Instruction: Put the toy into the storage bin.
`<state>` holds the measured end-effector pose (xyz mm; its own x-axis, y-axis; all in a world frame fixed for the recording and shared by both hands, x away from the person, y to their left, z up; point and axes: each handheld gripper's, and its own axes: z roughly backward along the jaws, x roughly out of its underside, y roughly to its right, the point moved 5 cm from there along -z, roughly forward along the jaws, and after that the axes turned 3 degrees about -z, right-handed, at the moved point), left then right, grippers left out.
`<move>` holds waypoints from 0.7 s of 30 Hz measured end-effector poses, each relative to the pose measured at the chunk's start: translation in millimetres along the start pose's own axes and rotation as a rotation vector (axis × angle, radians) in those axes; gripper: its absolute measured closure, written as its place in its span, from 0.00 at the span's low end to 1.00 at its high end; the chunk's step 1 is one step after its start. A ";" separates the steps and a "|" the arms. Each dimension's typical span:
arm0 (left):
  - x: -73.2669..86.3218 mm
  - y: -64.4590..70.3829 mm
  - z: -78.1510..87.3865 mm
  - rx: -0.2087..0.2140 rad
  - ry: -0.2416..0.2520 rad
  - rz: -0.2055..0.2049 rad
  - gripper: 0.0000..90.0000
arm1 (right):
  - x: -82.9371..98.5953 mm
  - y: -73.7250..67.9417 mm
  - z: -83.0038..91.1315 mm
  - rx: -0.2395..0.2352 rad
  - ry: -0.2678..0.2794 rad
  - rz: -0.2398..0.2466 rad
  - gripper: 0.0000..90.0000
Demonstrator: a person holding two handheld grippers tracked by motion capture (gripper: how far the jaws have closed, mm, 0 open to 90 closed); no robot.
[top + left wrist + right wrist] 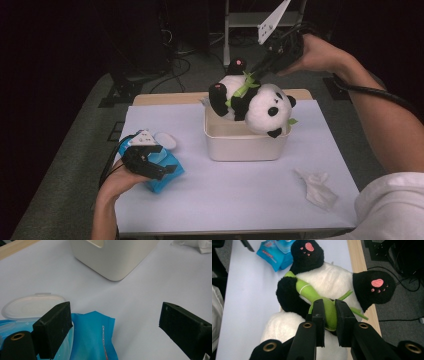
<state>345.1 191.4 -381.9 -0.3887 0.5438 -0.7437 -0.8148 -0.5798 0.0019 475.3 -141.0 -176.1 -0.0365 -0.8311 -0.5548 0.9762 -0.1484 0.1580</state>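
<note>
We have the right gripper (329, 312) with jaws clamped on the green bamboo stalk (317, 298) sewn to the panda plush (252, 102), which lies tilted on its back across the rim of the white bin (245, 142), feet up, head toward the near right corner. It looks like we're either lowering it in or lifting it out; we can't tell which. To do it well we'd keep the pinch firm on the stalk, move slow and straight over the bin's middle so the head doesn't catch the rim, since the stalk is a thin, floppy hold and the body may swing. The left gripper (112, 325) has jaws wide apart, hovering at the blue wet-wipe pack (92, 337) with its lid flipped open on the table (240, 200). A crumpled wipe (316, 186) lies near right. The bin's inside is hidden by the plush; the pack's print is unreadable.
</note>
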 end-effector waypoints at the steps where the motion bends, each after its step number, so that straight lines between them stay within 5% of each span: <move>1: 0.5 -0.5 0.3 0.000 -0.001 0.001 0.11 | 1.0 2.7 -2.4 -0.003 -0.001 -0.007 0.88; 10: 1.7 -2.3 0.3 -0.001 0.002 0.008 0.11 | 16.8 20.5 -44.7 -0.038 -0.038 -0.052 0.87; 21: -1.5 0.7 0.0 0.003 0.006 -0.005 0.11 | 23.4 6.7 -66.1 -0.084 -0.063 -0.049 0.87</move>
<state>345.1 190.1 -380.7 -0.3821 0.5432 -0.7476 -0.8179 -0.5753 0.0000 495.2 -126.0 -242.0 -0.0958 -0.8562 -0.5077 0.9873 -0.1469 0.0613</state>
